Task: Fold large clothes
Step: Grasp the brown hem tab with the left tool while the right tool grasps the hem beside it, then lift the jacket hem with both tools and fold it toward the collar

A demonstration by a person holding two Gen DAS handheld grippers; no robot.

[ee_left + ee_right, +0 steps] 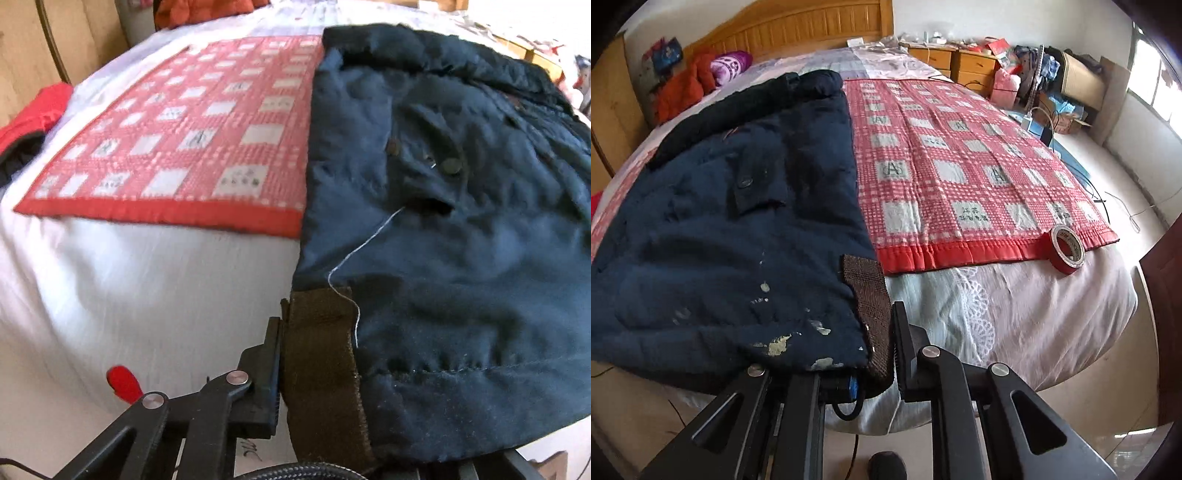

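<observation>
Folding has barely begun: navy coat [720, 229] lies flat on the bed [1015, 314]. Left hand-held gripper [291, 369] and right hand-held gripper [879, 350] each clamp a brown hem corner.

So the bed [1052, 314] has a pale sheet [147, 280] over it, with a red checked mat [960, 166] spread flat across the middle. A dark blue jacket [720, 240] lies on top, covering part of the mat, its hem reaching the bed's near edge. There's a red tape roll [1067, 249] sitting at the mat's near corner, an orange garment [683, 92] up by the wooden headboard [798, 29], and some red cloth [33, 110] at the far side edge.
</observation>
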